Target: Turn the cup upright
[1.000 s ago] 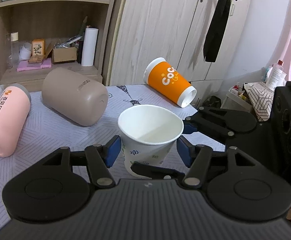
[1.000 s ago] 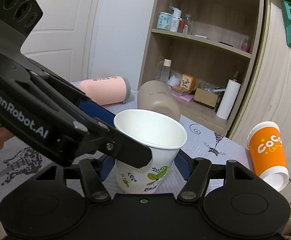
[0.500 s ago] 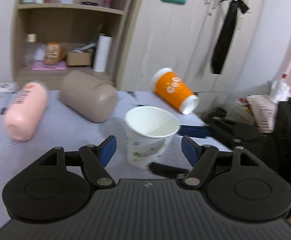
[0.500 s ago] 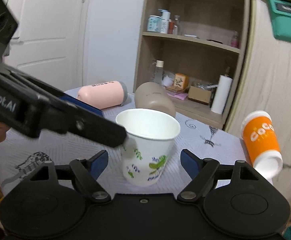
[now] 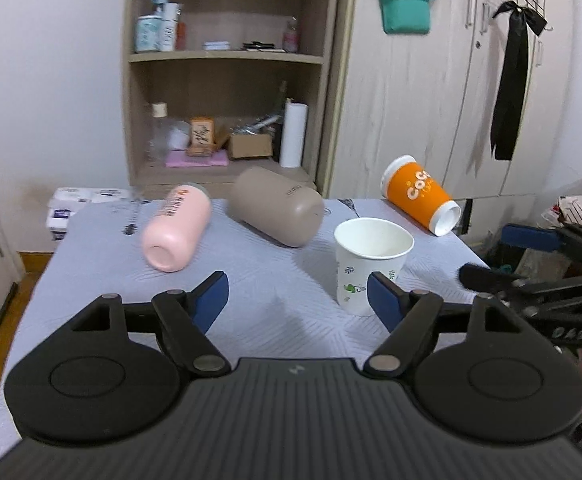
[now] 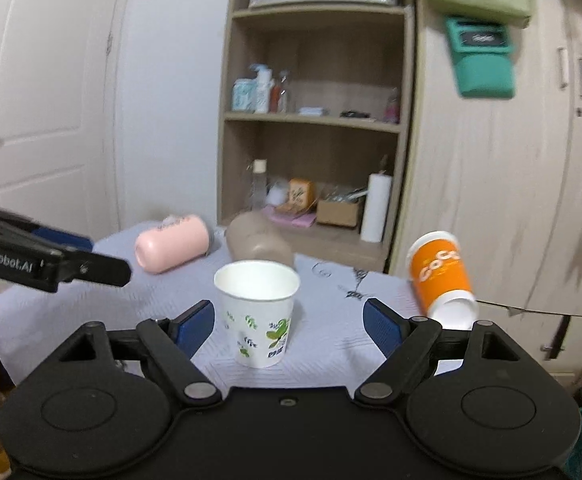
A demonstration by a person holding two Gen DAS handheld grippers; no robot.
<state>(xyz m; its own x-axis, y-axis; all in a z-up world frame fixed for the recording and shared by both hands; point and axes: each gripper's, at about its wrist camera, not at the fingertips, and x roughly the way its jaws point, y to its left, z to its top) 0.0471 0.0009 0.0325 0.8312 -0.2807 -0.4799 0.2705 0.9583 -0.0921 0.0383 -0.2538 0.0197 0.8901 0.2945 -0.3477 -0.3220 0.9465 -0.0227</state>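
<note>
Cups on the worktop: white leaf-printed paper cup (image 6: 257,312) upright between the right tongs (image 6: 289,322), blades apart; left tongs (image 5: 297,300) apart too.

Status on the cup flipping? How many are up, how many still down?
Done: the white paper cup with green leaf print stands upright, free of both fingers. In hand: nothing; the left hand-held gripper and right hand-held gripper are open. Left: the orange paper cup, pink bottle and taupe tumbler lie on their sides.

shelf bottles (image 6: 259,94) blurred, left tool (image 6: 51,264) cut off at edge
</note>
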